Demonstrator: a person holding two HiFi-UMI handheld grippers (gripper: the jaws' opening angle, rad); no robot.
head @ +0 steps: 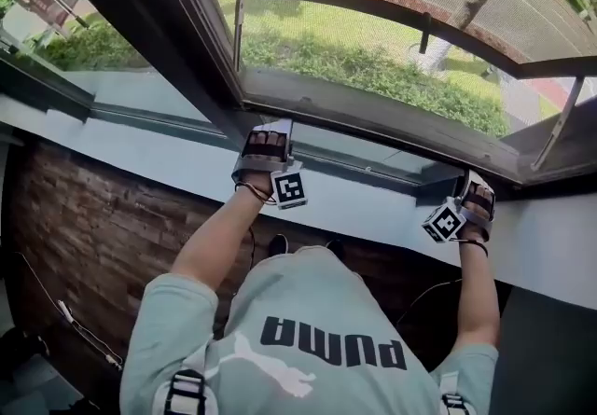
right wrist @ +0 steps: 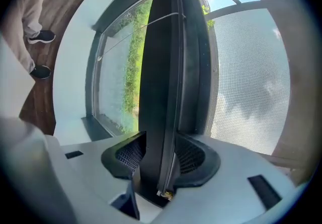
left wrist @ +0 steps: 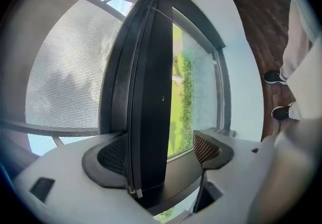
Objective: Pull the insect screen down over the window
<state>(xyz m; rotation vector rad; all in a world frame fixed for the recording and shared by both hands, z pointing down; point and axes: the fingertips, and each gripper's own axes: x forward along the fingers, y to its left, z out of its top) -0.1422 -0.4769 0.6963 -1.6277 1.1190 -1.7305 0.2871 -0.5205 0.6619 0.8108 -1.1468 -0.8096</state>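
Screen bar, centre frame: between left gripper jaws, which stood apart, one pad touching; right gripper jaws clamped on it.

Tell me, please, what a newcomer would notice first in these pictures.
The dark screen bar runs across the window, with the left gripper and the right gripper toward its two ends. The right one is clamped on it; the left one stands open around it. Grey mesh lies beside it.

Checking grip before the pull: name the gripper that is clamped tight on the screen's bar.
The right gripper: both jaws press against the dark bar. The left gripper only straddles it, one jaw standing clear.
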